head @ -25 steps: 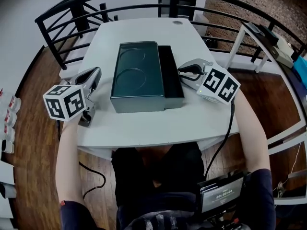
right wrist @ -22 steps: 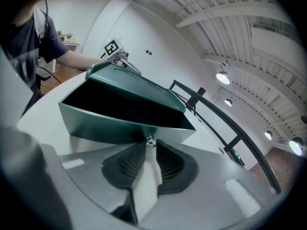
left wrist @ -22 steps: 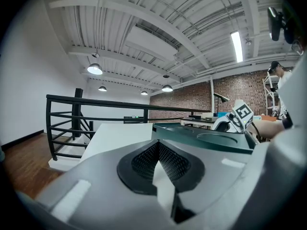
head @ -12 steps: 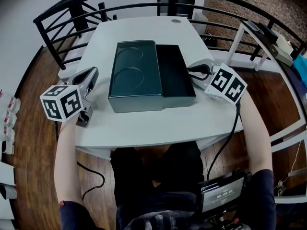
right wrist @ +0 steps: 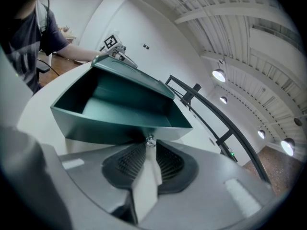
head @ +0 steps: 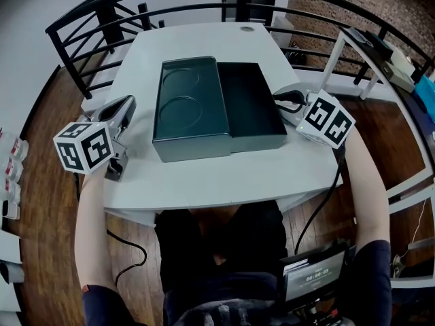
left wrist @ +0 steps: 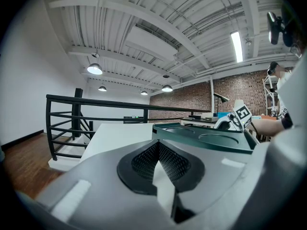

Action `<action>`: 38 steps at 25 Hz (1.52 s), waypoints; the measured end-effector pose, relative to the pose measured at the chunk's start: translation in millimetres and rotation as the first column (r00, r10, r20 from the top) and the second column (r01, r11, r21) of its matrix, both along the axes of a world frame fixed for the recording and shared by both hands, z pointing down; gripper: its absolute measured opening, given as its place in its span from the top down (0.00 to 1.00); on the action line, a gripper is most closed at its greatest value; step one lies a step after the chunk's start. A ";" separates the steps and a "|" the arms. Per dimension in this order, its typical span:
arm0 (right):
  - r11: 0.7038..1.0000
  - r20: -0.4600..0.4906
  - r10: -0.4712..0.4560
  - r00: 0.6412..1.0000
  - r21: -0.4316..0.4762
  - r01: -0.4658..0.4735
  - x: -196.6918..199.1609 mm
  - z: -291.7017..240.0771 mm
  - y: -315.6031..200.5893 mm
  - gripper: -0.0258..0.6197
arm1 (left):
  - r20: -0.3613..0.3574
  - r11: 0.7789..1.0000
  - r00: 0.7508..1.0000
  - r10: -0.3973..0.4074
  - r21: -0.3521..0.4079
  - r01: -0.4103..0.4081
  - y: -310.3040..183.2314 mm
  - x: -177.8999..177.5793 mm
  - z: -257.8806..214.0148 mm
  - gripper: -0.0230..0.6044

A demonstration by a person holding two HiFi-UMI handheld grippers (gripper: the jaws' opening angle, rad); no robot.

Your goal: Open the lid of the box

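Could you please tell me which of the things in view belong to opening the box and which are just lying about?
Part of the job:
- lid
- tray, slid out to the right of the lid
- knob on the tray's wall
- right gripper, shut on the knob

Lying about:
- left gripper, shut and empty, left of the lid
- railing
- screen device

Had free room on the bare table (head: 204,175) in front of the box (head: 255,111) and behind it, up to the far edge. Was blocked in the middle by the box and its lid (head: 187,107), side by side. Was narrow left of the lid, with the left gripper (head: 128,102) near. Was fenced beyond by the black railing (head: 81,19)
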State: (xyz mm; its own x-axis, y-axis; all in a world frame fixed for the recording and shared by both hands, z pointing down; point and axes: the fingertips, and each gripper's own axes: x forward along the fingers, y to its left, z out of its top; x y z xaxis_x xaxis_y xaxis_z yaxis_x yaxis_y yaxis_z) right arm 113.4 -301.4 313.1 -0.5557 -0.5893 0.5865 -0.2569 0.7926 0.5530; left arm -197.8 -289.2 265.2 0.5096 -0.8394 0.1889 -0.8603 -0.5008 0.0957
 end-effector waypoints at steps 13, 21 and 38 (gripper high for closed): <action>1.000 -0.008 -0.010 1.000 0.019 0.010 7.6 1.4 -5.2 0.85 | -0.001 1.000 1.000 0.002 -0.005 -0.002 -1.5 -1.8 2.4 0.94; 0.996 -0.085 0.074 0.994 0.047 -0.070 33.5 10.8 -10.5 0.85 | 0.001 1.000 1.000 0.002 -0.005 -0.002 -1.5 -1.9 2.3 0.94; 0.990 -0.006 0.137 0.991 -0.016 -0.137 51.4 15.6 -14.2 0.96 | -0.001 1.000 1.000 0.006 0.001 -0.006 -2.5 -1.3 3.5 0.94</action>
